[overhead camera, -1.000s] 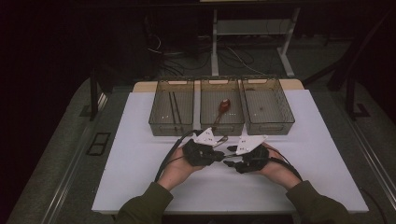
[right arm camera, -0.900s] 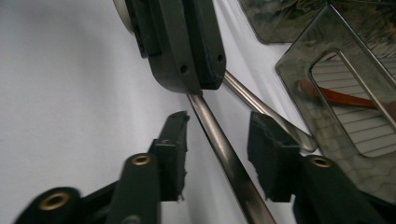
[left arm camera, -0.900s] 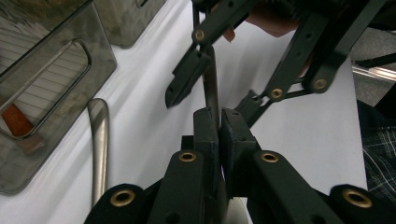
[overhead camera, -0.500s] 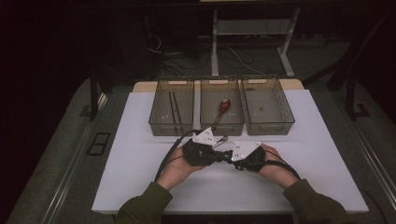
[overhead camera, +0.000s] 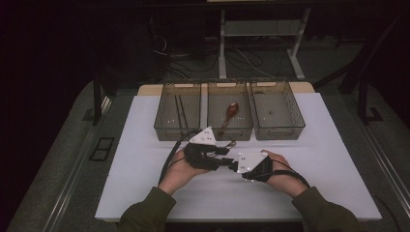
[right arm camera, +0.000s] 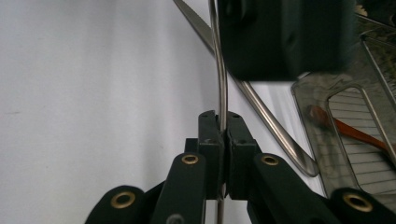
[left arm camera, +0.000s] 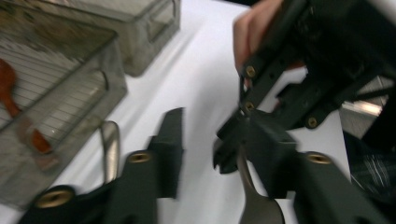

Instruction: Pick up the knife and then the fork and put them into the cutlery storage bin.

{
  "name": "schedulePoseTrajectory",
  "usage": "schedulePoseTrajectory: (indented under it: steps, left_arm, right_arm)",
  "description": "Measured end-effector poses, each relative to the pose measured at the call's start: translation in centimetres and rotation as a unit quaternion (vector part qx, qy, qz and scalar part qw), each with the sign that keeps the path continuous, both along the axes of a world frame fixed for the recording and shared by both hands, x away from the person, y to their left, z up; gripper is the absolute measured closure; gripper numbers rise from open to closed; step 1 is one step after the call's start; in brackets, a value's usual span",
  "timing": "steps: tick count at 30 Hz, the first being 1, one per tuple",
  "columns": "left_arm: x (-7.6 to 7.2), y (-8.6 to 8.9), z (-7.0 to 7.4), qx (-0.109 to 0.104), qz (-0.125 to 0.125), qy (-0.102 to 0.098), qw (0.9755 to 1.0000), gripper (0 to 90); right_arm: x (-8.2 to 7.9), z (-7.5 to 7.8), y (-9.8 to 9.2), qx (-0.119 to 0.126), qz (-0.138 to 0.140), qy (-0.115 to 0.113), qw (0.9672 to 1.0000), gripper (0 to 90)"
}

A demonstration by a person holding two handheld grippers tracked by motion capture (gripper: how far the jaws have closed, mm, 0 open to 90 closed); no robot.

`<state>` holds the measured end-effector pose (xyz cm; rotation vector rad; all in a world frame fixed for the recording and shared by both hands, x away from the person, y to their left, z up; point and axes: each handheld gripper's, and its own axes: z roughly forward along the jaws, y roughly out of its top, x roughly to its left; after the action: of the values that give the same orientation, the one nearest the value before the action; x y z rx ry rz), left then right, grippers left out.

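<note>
White table (overhead camera: 145,159), three clear wire-floored plastic bins in a row at far side. Left bin (overhead camera: 178,111) holds thin dark sticks, mid bin (overhead camera: 230,110) a reddish-brown wooden spoon (overhead camera: 230,113), right bin (overhead camera: 277,109) looks bare.

Both hands meet near centre of table, just in front of mid bin.

Right gripper (right arm camera: 223,140): jaws pinched tight on thin silver metal utensil handle (right arm camera: 219,70), which runs up between the pads; jaws have just been closing onto it. In high view right gripper (overhead camera: 238,166) sits to right of the left one, tips pointing left.

Left gripper (left arm camera: 210,154): jaws partway apart, have just been opening; pads no longer press on the utensil. In left gripper view the utensil's broader metal end (left arm camera: 254,205) lies low between its jaws, beside the right-hand jaw, the other gripper's tips clamped on it just beyond. High view: left gripper (overhead camera: 227,157) tips almost touching right gripper's.

Second shiny metal utensil (left arm camera: 109,149) lies on table by near wall of mid bin; type can't tell, blurred.
</note>
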<state>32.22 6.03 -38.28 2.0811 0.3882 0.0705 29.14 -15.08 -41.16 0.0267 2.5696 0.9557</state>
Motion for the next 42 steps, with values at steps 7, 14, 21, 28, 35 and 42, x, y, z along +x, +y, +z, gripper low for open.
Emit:
schedulePoseTrajectory:
  steps: [7, 14, 21, 28, 35, 42]
  left_arm:
    - [0.2, 1.3, 0.5, -0.035, 0.022, 0.003, 0.9992, 36.4]
    - [0.1, 3.4, 0.7, -0.051, 0.037, 0.008, 0.998, 28.0]
    - [-0.3, 5.9, 0.5, -0.052, 0.07, -0.006, 0.9962, 21.4]
    - [-1.1, 8.3, -0.6, -0.046, 0.105, -0.007, 0.9934, 14.5]
    - [-2.6, 10.0, -2.4, -0.031, 0.128, -0.013, 0.9912, 6.3]
    - [-3.8, 10.7, -4.1, -0.014, 0.135, -0.007, 0.9907, 0.0]
  right_arm:
    - [0.2, -0.2, -0.2, -0.005, -0.006, 0.014, 0.9999, 86.1]
    - [1.1, -0.3, -1.3, -0.009, -0.029, 0.025, 0.9992, 86.1]
    - [2.2, -0.2, -3.2, -0.004, -0.067, 0.038, 0.997, 86.1]
    - [3.0, 0.5, -5.1, 0.015, -0.103, 0.059, 0.9928, 86.1]
    - [3.9, 1.3, -6.6, 0.026, -0.133, 0.067, 0.9885, 86.0]
    - [5.2, 2.6, -8.3, 0.042, -0.167, 0.068, 0.9828, 86.0]
